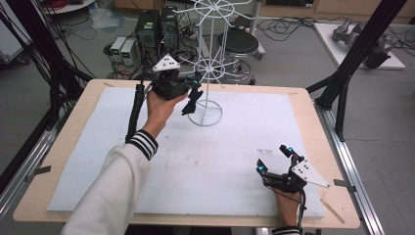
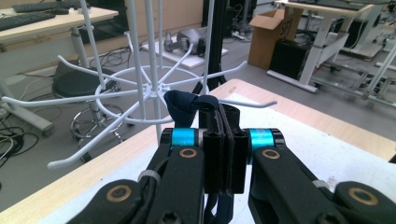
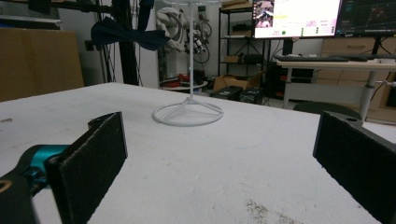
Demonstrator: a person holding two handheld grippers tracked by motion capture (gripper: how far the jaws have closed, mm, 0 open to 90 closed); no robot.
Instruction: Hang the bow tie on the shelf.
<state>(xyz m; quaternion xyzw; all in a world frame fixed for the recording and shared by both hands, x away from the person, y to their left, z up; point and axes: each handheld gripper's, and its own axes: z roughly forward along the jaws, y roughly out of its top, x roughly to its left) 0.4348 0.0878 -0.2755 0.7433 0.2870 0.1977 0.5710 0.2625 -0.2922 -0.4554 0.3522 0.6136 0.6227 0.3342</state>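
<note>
Left gripper point(image 1: 194, 87) raised beside the white wire rack point(image 1: 209, 63), fingers point(image 2: 219, 140) clamped on a dark blue bow tie point(image 1: 192, 104), which hangs above the tabletop point(image 1: 303, 105) near the rack's ring base. Right gripper point(image 1: 275, 159) rests low at the near right of the white mat point(image 1: 195, 156), fingers point(image 3: 88, 163) wide apart, holding nothing.

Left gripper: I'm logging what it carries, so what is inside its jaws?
The left gripper is shut on a dark blue bow tie, raised beside the white wire rack. A fabric loop pokes above the jaws; the part pinched between the pads is hidden.
</note>
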